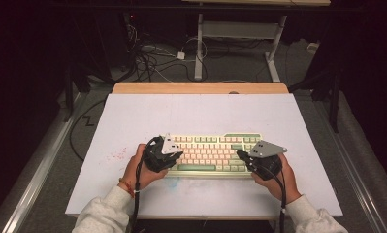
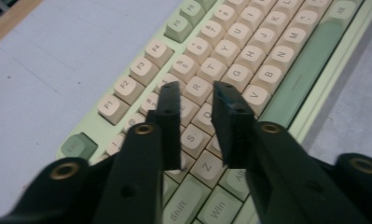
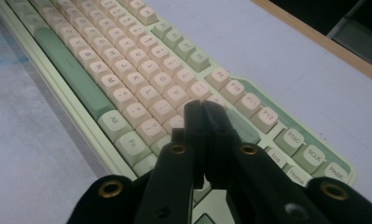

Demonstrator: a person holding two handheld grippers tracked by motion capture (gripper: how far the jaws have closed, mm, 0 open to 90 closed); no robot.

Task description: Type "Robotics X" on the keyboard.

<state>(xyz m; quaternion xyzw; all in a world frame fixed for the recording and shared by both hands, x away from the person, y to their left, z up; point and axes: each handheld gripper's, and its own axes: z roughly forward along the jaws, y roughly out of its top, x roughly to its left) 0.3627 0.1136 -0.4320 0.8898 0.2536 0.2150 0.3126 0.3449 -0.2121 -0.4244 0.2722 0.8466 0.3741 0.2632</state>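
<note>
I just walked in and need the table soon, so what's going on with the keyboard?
A person is working at a pale green keyboard with cream keys, lying on the white table, holding a two-jaw tool in each hand. The left tool hovers over the keyboard's left letter keys with its jaws slightly apart and nothing between them. The right tool has its jaws closed together, empty, with the tips over the keys near the keyboard's right end. It looks like key pressing, with the tool tips used as fingers.
</note>
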